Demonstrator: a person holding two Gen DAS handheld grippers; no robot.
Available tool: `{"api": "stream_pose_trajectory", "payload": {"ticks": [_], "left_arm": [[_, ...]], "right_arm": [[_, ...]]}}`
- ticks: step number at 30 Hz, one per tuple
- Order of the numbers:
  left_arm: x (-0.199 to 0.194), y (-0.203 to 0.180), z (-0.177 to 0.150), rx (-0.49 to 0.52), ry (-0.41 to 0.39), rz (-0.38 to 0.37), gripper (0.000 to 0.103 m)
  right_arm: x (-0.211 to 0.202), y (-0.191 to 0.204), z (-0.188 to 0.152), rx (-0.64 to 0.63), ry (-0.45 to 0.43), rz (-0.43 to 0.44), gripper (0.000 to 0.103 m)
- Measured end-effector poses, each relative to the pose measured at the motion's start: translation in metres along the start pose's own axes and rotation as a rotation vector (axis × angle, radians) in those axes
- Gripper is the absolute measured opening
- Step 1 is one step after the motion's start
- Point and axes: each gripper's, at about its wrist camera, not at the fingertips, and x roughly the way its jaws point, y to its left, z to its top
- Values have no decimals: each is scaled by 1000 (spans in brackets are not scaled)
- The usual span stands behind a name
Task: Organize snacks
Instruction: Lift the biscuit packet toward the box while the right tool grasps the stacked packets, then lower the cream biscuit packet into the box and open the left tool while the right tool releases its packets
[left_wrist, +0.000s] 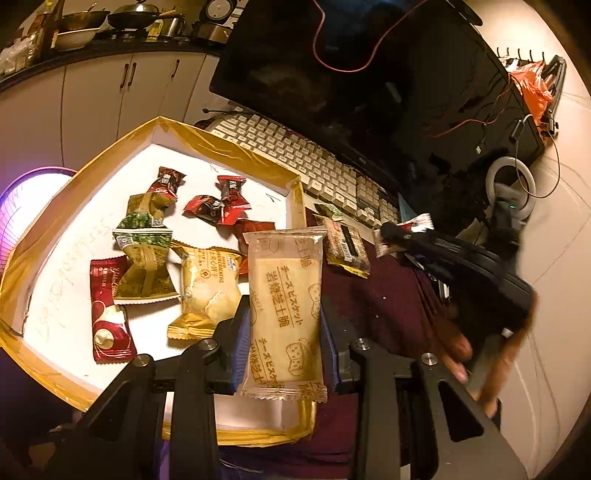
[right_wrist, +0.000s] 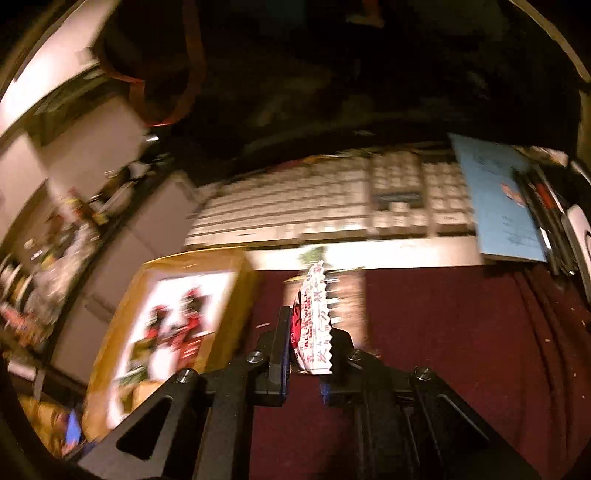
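Note:
My left gripper (left_wrist: 284, 325) is shut on a pale cheese biscuit packet (left_wrist: 284, 295) and holds it above the right edge of a shallow box (left_wrist: 207, 147) with gold-taped rim and white floor. Several snack packets lie in the box, among them a gold cracker packet (left_wrist: 208, 291) and a red chocolate packet (left_wrist: 107, 314). My right gripper (right_wrist: 306, 343) is shut on a white and red snack packet (right_wrist: 316, 325) above the maroon cloth; it shows blurred in the left wrist view (left_wrist: 402, 232). A brown packet (left_wrist: 345, 245) lies on the cloth beside the box.
A white keyboard (left_wrist: 314, 162) and a dark monitor (left_wrist: 369, 74) stand behind the box. A blue booklet (right_wrist: 498, 199) lies at the right of the keyboard. Maroon cloth (right_wrist: 461, 350) covers the table. The right wrist view is motion-blurred.

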Motion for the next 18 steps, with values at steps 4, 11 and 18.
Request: {"api": "stream_pose_trajectory", "payload": {"ticks": [4, 11, 18], "left_arm": [[-1, 4, 1, -4, -4, 5, 31], [-11, 22, 11, -23, -45, 52, 31], [-4, 51, 21, -48, -39, 158, 31]], "right_arm": [[-16, 39, -9, -101, -3, 101, 12], [-13, 98, -22, -254, 13, 203, 12], [21, 131, -35, -301, 108, 246, 12]]}}
